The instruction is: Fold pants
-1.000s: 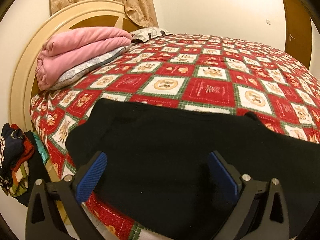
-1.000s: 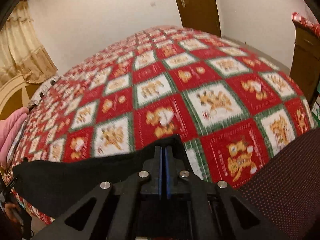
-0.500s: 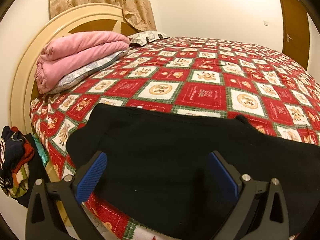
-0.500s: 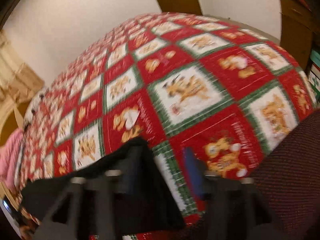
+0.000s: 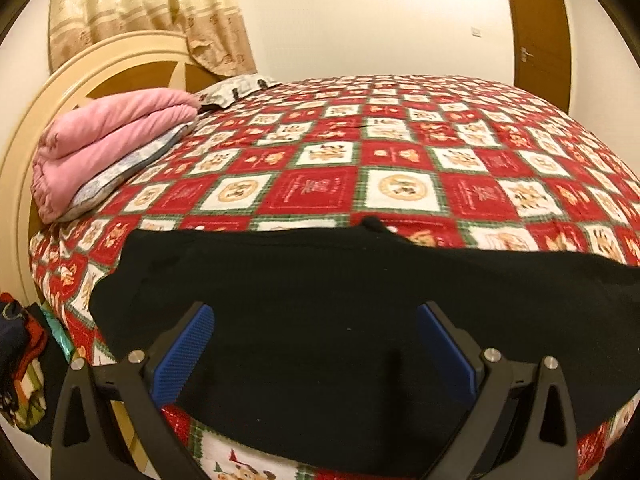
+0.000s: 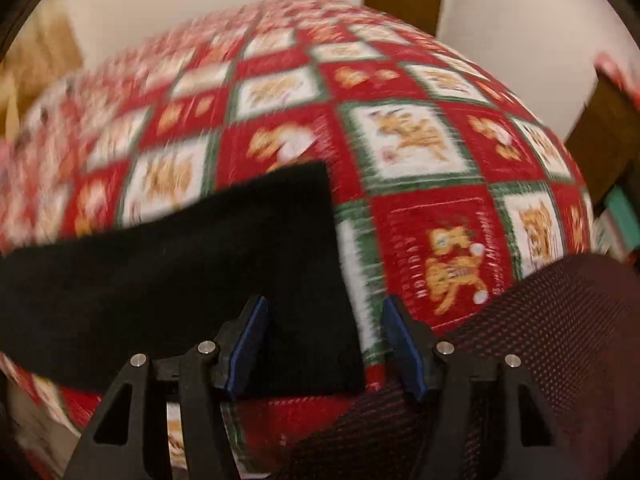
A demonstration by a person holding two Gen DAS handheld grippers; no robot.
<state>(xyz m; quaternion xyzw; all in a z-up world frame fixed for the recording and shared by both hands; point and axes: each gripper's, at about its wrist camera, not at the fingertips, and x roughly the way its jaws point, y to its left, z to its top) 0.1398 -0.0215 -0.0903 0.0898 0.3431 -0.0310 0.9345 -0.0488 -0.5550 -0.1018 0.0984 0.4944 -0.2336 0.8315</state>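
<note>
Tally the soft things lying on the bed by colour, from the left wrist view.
Black: 1, the pants
Pink: 1, the folded blanket
Pale patterned: 2, the pillow under the blanket and the pillow by the headboard
Total: 4

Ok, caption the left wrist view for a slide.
Open left gripper hovers over black pants spread on the Christmas-patterned bedspread.
</note>
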